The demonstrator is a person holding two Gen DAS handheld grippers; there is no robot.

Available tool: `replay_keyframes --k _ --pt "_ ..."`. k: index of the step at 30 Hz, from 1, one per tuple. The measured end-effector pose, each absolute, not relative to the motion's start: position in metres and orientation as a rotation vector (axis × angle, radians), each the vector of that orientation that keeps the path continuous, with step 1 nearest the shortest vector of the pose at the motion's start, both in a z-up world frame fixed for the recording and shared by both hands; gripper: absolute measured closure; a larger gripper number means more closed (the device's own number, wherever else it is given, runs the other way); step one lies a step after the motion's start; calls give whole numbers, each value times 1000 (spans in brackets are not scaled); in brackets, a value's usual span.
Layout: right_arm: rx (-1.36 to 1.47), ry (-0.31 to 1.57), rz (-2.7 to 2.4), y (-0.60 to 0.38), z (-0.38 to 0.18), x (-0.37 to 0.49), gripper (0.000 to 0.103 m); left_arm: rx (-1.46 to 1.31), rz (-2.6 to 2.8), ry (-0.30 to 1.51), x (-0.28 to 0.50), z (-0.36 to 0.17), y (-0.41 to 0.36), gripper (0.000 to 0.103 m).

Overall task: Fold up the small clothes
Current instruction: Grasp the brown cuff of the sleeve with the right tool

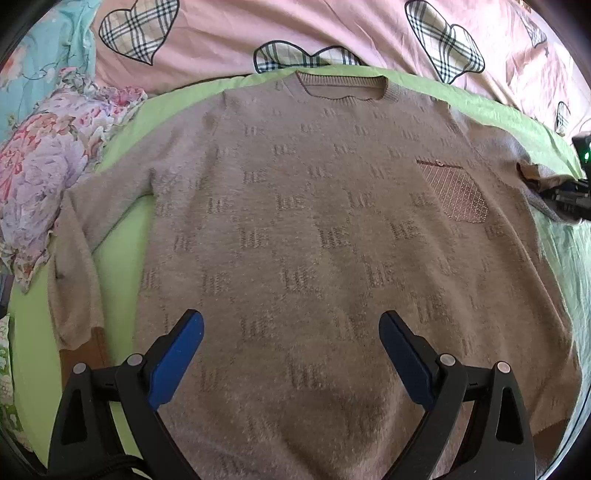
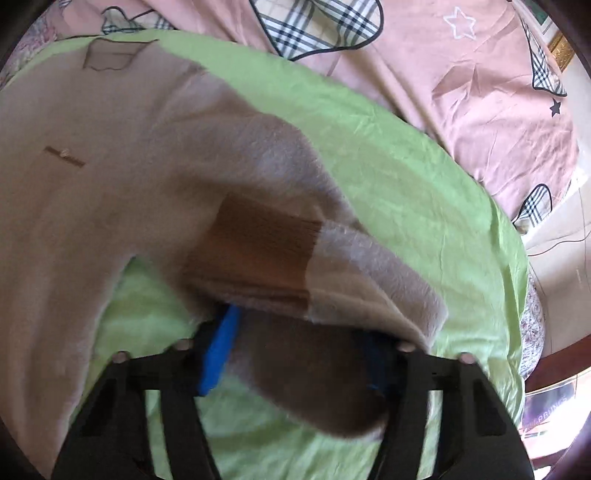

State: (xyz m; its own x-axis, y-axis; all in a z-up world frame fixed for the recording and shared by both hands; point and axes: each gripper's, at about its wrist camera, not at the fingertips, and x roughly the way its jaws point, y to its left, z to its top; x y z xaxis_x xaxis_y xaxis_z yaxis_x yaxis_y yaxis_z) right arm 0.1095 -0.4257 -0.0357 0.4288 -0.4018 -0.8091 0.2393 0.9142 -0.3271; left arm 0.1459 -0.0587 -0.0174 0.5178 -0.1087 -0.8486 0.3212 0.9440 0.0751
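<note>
A beige knit sweater (image 1: 314, 221) lies face up on the green sheet (image 1: 122, 266), collar away from me, with a chest pocket (image 1: 458, 195) on the right. My left gripper (image 1: 291, 332) hovers open over the sweater's lower middle, nothing between its blue pads. At the far right edge, my right gripper (image 1: 569, 199) is at the sweater's right sleeve. In the right wrist view that sleeve (image 2: 369, 280), with its brown cuff (image 2: 258, 247), is doubled over the fingertips. Its cloth fills the gap in my right gripper (image 2: 299, 354) from pad to pad. The right pad is mostly hidden.
A pink quilt (image 1: 332, 29) with plaid hearts borders the sheet at the back. A floral pillow (image 1: 48, 166) lies at the left beside the sweater's left sleeve (image 1: 74, 288). The bed's right edge and a wooden frame (image 2: 554, 354) show in the right wrist view.
</note>
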Motion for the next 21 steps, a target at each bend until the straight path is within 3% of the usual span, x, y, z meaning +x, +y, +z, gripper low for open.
replay_keyframes --k 2,3,9,12,16,17,18,19,21 --pt "-104 1053 -416 -436 -29 111 80 231 -271 997 148 -19 -60 7" --pt "-60 1061 -414 -440 -25 111 102 226 -277 992 147 -19 -62 7" --pt "368 900 -222 -432 7 103 103 219 -301 983 149 -19 -68 10" --pt "419 824 -142 -403 31 118 103 195 -299 981 148 -15 -62 10" --pt "283 790 -197 -384 48 125 102 173 -290 965 145 -7 -51 10" --pt "207 804 -269 -388 48 124 99 172 -289 964 146 -7 -50 10" --pt "154 824 -322 -394 45 124 81 166 -287 965 146 -7 -49 10" --pt "102 853 -365 -401 41 120 43 158 -284 970 147 -8 -48 10" --pt "35 882 -370 -409 33 108 12 138 -288 989 150 -11 -48 10"
